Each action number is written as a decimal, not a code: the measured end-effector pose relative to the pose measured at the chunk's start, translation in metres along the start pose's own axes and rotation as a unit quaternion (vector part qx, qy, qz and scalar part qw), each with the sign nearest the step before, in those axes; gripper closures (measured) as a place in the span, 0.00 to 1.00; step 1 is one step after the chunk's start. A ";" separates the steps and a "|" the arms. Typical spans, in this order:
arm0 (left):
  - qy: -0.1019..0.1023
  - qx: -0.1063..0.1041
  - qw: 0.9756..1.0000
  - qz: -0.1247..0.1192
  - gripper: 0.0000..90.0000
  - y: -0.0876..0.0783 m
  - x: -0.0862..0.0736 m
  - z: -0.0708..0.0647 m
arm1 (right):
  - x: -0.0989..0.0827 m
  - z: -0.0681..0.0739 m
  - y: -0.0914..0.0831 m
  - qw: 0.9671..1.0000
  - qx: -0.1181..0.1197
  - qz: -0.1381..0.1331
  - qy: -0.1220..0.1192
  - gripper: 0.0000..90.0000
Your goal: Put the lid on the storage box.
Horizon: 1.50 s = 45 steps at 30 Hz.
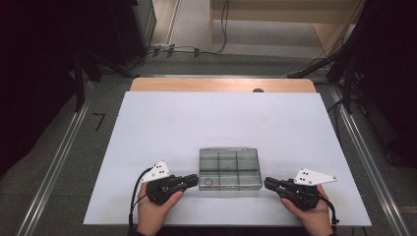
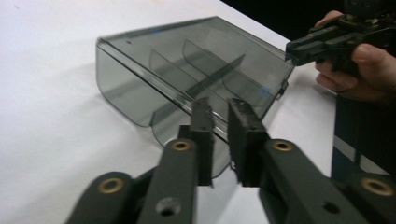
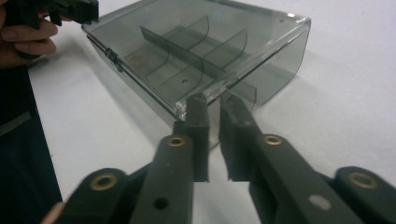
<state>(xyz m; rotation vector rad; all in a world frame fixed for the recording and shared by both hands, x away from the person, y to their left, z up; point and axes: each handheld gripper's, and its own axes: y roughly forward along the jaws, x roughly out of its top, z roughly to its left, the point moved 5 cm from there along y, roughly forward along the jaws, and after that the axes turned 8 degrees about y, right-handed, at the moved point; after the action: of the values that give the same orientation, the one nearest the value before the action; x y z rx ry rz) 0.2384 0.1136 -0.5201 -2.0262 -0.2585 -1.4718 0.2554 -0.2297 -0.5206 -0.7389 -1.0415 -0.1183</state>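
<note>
A white table (image 1: 162,128) carries a clear box (image 1: 229,169) near its front edge, between both grippers. The left gripper (image 1: 194,181) sits at the box's left wall, the right gripper (image 1: 268,183) at its right; both stand slightly spread, pinching nothing.

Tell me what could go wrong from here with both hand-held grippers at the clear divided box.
1. The clear divided box looks light on a smooth white table; a push from the left hand-held gripper alone could slide it sideways.
2. The right hand-held gripper has only a narrow gap between its jaws, so it may bump the box corner rather than take the wall.
3. The latch faces the person; the lid might pop open if squeezed.
</note>
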 end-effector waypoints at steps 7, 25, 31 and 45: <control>0.010 0.033 0.999 -0.021 0.57 -0.011 0.005 0.006 | 0.009 -0.004 -0.009 1.000 -0.015 -0.021 -0.005 0.48; 0.006 0.070 0.996 -0.048 0.15 -0.035 0.007 0.025 | 0.016 -0.036 -0.030 0.998 -0.037 -0.044 0.013 0.10; 0.004 0.069 0.996 -0.048 0.06 -0.041 0.005 0.031 | 0.015 -0.045 -0.035 0.998 -0.045 -0.045 0.018 0.10; 0.011 0.092 0.995 -0.044 0.01 -0.058 -0.001 0.046 | 0.014 -0.063 -0.052 0.996 -0.055 -0.067 0.027 0.01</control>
<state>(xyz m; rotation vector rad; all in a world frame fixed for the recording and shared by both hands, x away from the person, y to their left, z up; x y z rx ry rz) 0.2458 0.1865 -0.5086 -1.8699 -0.4634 -1.4663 0.2877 -0.3038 -0.5021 -0.7604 -1.0379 -0.3110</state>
